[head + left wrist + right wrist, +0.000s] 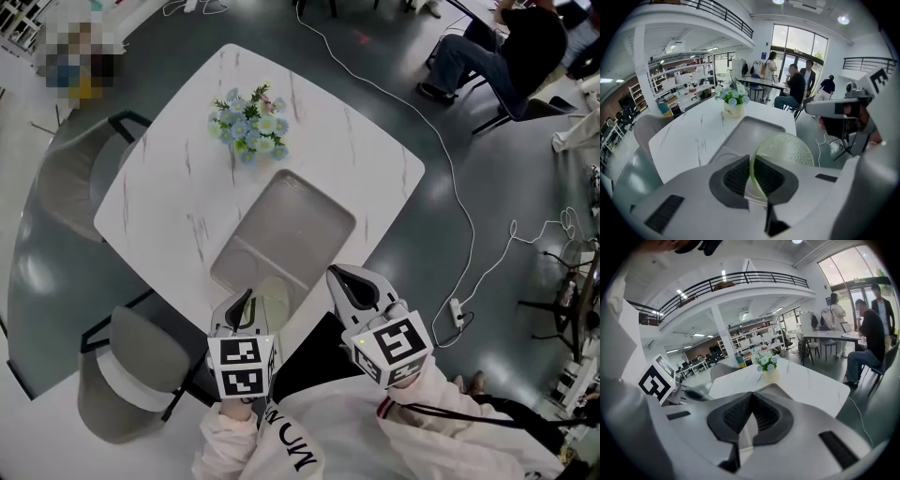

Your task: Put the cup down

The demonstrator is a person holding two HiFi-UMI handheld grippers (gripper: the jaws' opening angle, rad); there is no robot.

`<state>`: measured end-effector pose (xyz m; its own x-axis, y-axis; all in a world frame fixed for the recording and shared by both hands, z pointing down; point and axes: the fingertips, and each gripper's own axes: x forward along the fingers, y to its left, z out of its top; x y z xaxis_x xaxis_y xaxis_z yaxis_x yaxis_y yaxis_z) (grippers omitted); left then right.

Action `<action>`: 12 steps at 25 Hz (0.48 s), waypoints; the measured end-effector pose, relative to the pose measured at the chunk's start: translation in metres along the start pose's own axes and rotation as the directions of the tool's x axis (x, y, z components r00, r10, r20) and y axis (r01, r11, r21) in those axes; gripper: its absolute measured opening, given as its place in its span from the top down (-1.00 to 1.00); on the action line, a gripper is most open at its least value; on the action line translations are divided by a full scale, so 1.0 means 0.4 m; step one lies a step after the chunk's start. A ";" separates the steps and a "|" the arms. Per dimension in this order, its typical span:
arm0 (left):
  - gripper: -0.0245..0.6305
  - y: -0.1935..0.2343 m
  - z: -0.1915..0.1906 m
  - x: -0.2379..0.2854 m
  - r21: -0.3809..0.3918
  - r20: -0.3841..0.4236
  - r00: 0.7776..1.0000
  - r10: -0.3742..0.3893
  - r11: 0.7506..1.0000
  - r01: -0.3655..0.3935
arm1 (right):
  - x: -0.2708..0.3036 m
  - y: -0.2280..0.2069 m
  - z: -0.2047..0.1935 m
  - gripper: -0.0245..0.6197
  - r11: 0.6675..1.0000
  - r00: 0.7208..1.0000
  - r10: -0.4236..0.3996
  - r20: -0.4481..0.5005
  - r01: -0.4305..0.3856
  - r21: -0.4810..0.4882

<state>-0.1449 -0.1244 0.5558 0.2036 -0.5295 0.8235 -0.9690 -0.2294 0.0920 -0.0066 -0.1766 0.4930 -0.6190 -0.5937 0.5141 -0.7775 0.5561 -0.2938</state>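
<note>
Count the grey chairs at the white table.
2. One grey chair stands at the table's far-left side, the other at its near-left side. More may be hidden.

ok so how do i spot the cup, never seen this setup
Find the white marble table with the grey tray on it. Over the tray's near end the left gripper holds the cup by its rim: pale green, see-through and dimpled, the only such thing there.

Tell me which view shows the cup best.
The left gripper view: the green cup sits close, rim pinched in the left gripper. The head view shows only a faint sliver; the right gripper view, none.
</note>
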 end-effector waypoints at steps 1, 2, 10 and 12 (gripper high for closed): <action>0.82 0.001 -0.004 0.007 -0.003 -0.008 1.000 -0.002 1.000 0.002 | 0.003 -0.003 -0.002 0.91 1.000 1.000 -0.002 -0.004 0.002 0.000; 0.82 0.001 -0.008 0.014 -0.006 -0.015 1.000 -0.004 1.000 0.004 | 0.006 -0.005 -0.003 0.91 1.000 1.000 -0.004 -0.007 0.004 -0.003; 0.82 0.000 -0.042 0.063 -0.014 -0.081 0.997 -0.021 1.000 0.020 | 0.039 -0.018 -0.038 0.91 1.000 0.999 0.000 -0.040 0.001 0.027; 0.82 0.000 -0.048 0.074 -0.016 -0.094 0.995 -0.026 1.000 0.024 | 0.048 -0.023 -0.044 0.91 0.999 0.999 0.000 -0.046 0.001 0.032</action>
<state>-0.1416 -0.1244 0.5910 0.2141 -0.4441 0.8700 -0.9658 -0.2294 0.1206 -0.0097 -0.1829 0.5198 -0.6134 -0.5659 0.5509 -0.7813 0.5365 -0.3189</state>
